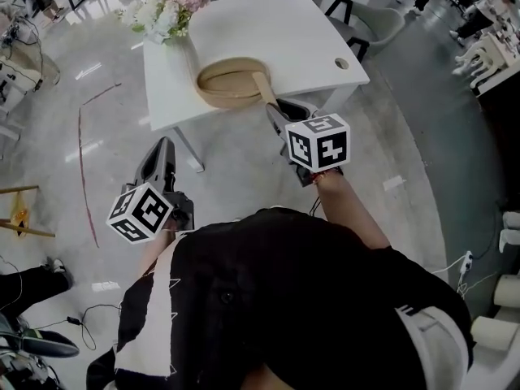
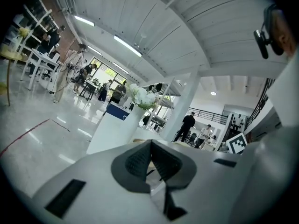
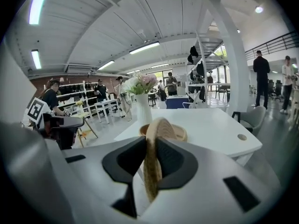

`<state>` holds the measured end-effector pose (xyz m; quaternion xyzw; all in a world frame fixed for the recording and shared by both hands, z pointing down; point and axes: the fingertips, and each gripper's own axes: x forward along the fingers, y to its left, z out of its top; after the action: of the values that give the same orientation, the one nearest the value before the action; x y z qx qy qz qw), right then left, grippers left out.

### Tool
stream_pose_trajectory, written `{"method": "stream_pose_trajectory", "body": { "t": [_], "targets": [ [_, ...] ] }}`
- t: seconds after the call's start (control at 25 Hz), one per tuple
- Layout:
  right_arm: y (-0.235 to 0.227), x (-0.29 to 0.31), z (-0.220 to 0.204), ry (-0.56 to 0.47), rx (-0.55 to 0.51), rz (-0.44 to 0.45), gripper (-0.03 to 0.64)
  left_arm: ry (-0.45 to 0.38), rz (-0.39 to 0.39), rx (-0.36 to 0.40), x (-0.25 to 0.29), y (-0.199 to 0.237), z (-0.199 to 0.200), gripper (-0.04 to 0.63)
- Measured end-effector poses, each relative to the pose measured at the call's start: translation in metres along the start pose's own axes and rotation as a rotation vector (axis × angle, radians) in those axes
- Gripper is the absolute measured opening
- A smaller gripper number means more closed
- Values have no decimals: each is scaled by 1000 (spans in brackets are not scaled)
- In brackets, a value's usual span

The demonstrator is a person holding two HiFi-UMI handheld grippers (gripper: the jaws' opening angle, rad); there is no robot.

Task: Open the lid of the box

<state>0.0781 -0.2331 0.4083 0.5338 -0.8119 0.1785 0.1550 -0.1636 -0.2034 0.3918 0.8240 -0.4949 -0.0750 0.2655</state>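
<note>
Clamping the one lid point(image 3: 156, 134) on edge, the right gripper point(image 1: 272, 104) holds it at the single round box's point(image 1: 223, 84) near rim, one vase point(image 1: 183, 51) just behind that box, while the left gripper point(image 2: 150, 160), clenched and empty, hangs well left of it.

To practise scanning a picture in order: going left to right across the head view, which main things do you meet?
left gripper → round wooden box → right gripper, jaws clamped on the lid → grey chair
</note>
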Motion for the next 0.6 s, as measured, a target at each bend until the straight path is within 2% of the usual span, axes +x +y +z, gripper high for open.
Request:
{"method": "stream_pose_trajectory", "body": {
  "t": [0.36, 0.6],
  "targets": [
    [13, -16, 26, -85, -11, 92, 81, -38, 42, 10, -13, -20, -1, 11],
    [14, -47, 34, -115, 59, 174, 81, -39, 74, 2, -26, -53, -11, 11]
  ]
}}
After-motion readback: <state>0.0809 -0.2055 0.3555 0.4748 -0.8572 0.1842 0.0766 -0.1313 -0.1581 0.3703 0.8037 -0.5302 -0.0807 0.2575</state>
